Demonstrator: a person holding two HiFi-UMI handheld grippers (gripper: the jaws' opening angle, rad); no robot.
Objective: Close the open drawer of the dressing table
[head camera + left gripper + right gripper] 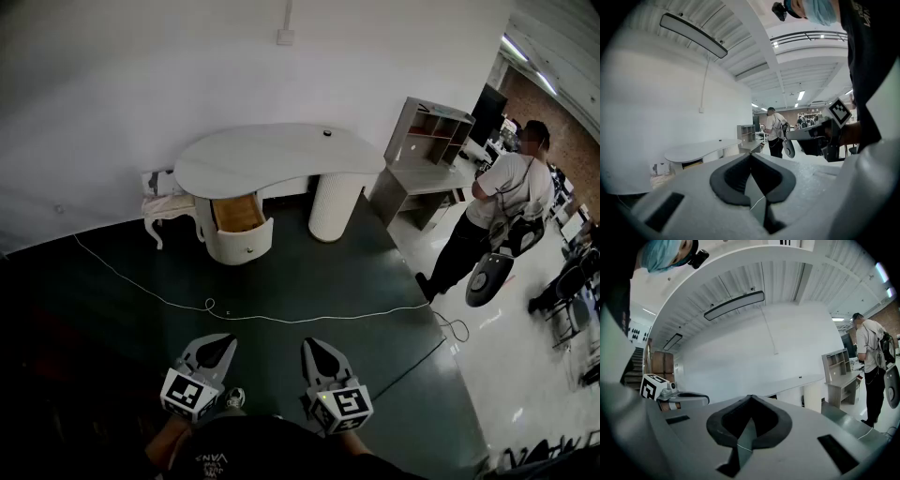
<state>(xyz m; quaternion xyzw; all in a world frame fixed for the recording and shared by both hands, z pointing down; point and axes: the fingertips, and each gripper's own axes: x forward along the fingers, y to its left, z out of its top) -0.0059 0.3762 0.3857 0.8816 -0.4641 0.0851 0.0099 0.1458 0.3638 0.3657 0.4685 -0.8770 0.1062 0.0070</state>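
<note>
A thin white cable [281, 317] is trailing across the dark green floor [309, 272], crossing the stretch between the two hand-held tools and the furniture. A black cable [412, 366] is running off toward the right. A person in a light shirt and dark trousers [492, 216] is standing at the right, beside a grey desk with an open shelf unit [427, 141], apart from the dressing table. A small white stool with curved legs [169, 208] is sitting just left of the drawer unit, against the white wall [141, 75].

A small dark object [327, 133] is lying on the tabletop, too small to identify. In the left gripper view the drawer is showing only as a brownish slit under the tabletop, and the holder's forearms are being cut off at the head view's lower edge.

The white kidney-shaped dressing table [281, 150] is standing against the wall, far ahead of both tools, with a white ribbed cylindrical leg [335, 204] under its right end. Its open drawer [236, 214] is jutting out toward the camera from the rounded unit at the left, showing a light wooden inside and a curved white front with a small knob [249, 249].

The left gripper [225, 341] and right gripper [315, 344] are hovering side by side, both clenched on nothing, dark pads meeting.
</note>
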